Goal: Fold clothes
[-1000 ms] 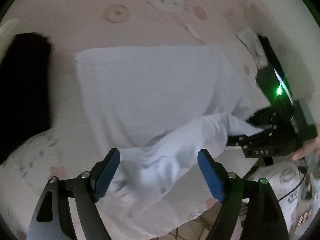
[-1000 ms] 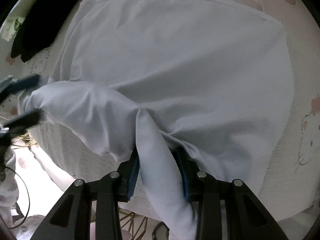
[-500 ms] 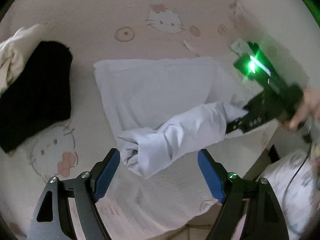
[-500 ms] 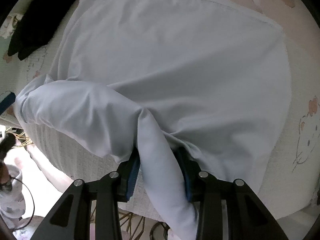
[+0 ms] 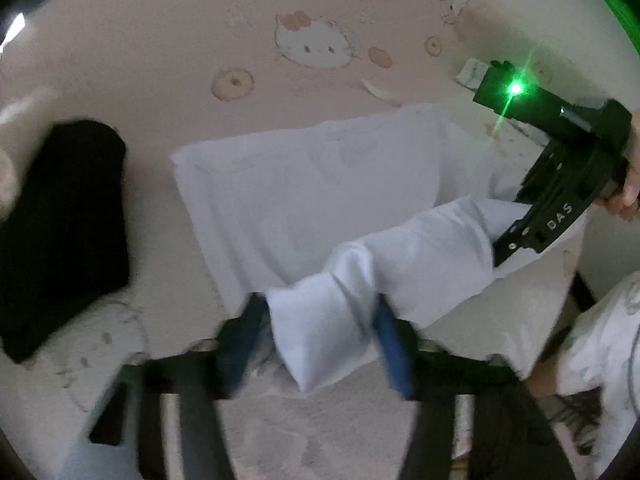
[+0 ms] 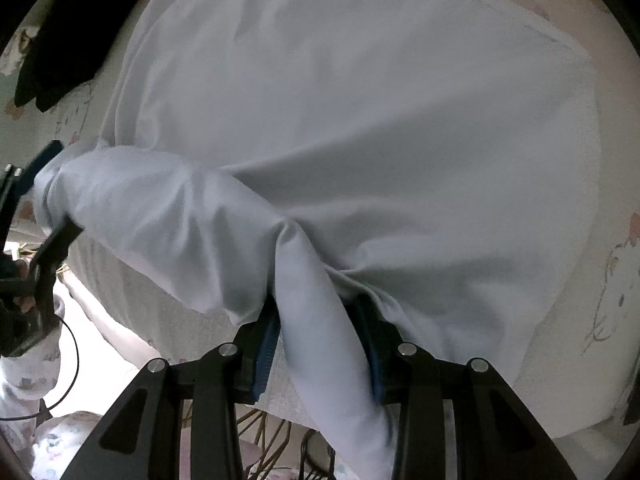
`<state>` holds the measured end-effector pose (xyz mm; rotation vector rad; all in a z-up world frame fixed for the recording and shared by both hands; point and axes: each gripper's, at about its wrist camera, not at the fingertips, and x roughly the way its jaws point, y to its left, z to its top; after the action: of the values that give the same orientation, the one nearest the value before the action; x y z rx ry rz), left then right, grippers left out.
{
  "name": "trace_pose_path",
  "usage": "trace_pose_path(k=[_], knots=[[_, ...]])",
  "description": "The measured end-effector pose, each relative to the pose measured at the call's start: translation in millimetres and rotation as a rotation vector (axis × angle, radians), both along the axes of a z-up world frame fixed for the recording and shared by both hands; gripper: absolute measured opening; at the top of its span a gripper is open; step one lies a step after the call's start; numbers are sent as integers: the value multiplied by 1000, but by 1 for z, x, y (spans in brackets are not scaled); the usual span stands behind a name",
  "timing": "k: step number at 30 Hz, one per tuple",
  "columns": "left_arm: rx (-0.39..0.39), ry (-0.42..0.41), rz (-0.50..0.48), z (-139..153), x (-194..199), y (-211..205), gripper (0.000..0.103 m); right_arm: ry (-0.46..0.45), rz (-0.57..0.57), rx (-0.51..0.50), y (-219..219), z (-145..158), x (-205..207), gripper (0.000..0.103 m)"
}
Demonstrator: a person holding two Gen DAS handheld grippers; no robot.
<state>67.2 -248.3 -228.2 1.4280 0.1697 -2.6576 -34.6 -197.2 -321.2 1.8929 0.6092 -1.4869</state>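
Left wrist view: left gripper (image 5: 320, 328), jaws just closing, pinches the white garment (image 5: 304, 200); right gripper (image 6: 318, 344), marked "DAS", clamps a fold on the pink cat-print sheet (image 5: 200, 40).

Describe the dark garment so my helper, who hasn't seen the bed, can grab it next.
Start from the pink cartoon-cat bedsheet covering the bed. The white garment lies spread in its middle; look to its left. The black garment sits there in a bunched heap, the only dark item on the bed.
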Motion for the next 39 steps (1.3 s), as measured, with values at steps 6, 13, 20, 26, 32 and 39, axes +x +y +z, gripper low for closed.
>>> trace_pose_path(k=[6, 13, 20, 26, 32, 39], knots=[[51, -22, 54, -10, -13, -19, 44, 56, 4, -55, 8, 13, 9, 44], [113, -48, 90, -11, -15, -30, 45, 327, -43, -181, 42, 70, 15, 66], [119, -61, 123, -10, -15, -30, 47, 517, -175, -337, 105, 112, -59, 72], [112, -68, 158, -7, -15, -26, 47, 515, -231, -393, 109, 102, 2, 72], [81, -99, 198, -6, -19, -19, 47, 548, -179, -426, 124, 94, 22, 72], [72, -134, 252, -5, -25, -14, 47, 721, -13, -412, 106, 79, 12, 72]])
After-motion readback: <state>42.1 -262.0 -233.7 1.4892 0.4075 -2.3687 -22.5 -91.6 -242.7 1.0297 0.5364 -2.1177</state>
